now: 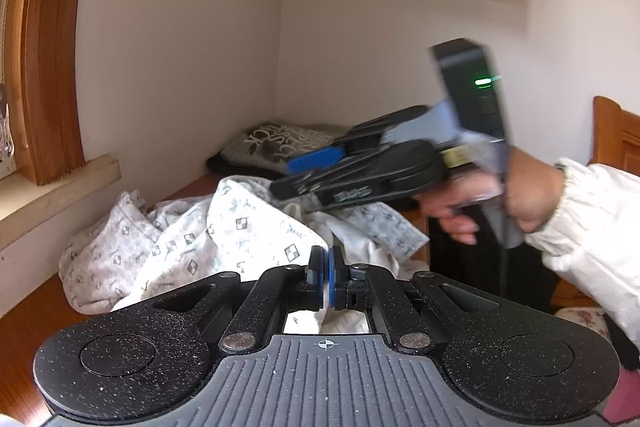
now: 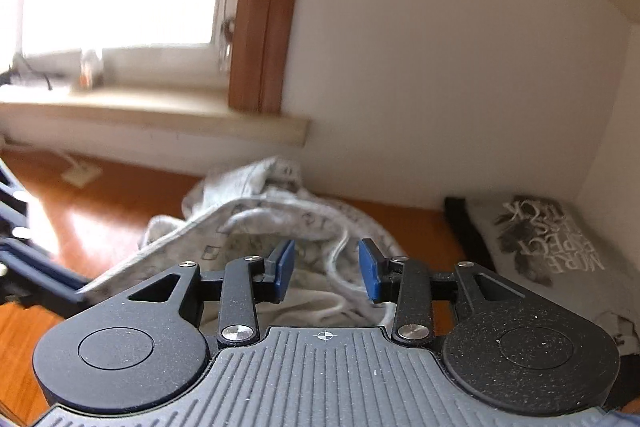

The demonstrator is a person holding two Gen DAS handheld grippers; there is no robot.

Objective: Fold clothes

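The left gripper (image 1: 327, 277) has its blue pads pressed together, and whether a fold of cloth sits between them cannot be told. Just beyond it lies the crumpled white patterned cotton garment (image 1: 192, 239), heaped on the glossy orange-brown wooden surface (image 2: 100, 203) near the wall. The right gripper (image 2: 327, 269) hangs over the same heap, blue pads apart with nothing between them (a white drawstring shows below). A hand (image 1: 516, 195) in a white sleeve grips its handle. In the corner rests a folded grey printed shirt (image 2: 532, 247).
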